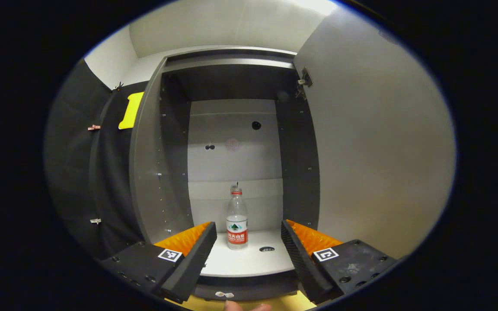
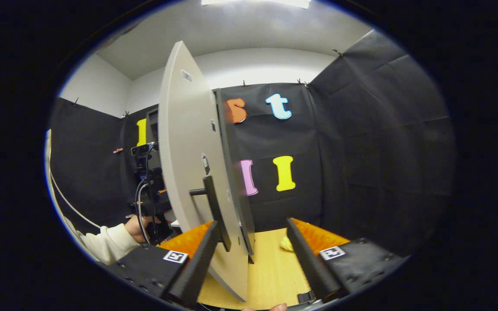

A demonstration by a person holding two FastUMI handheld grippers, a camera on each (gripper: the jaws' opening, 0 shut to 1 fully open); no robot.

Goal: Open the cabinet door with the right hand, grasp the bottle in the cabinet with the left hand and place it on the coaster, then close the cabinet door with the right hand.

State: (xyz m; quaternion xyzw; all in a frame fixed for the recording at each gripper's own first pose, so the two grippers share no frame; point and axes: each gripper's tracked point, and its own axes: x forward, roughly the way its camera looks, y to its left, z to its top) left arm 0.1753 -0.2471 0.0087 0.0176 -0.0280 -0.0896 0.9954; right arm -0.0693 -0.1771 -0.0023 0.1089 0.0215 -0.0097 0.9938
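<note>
Bottle (image 1: 237,220) is pictured upright on the pale floor of the cabinet (image 1: 231,142), towards the back wall and just beside a small round hole in that floor, untouched by either tool. The cabinet door (image 2: 193,172) is seen swung out, so the first step of the task can be judged done; the grasp, the placing on the coaster and the closing of the door are all judged left to do. In the left gripper view the left hand-held gripper (image 1: 249,242) is held with its fingers spread wide, in front of the cabinet and apart from the bottle, which is framed between them. The door's outer face, its dark bar handle (image 2: 214,207) and the yellow bench (image 2: 270,268) beyond the door's edge are given by the right gripper view, along with a sleeved hand (image 2: 138,229) farther off. There the right hand-held gripper (image 2: 253,242) is shown wide, the door's edge standing between its fingers and nothing clamped. A pale shape on the bench beside the door cannot be identified.
</note>
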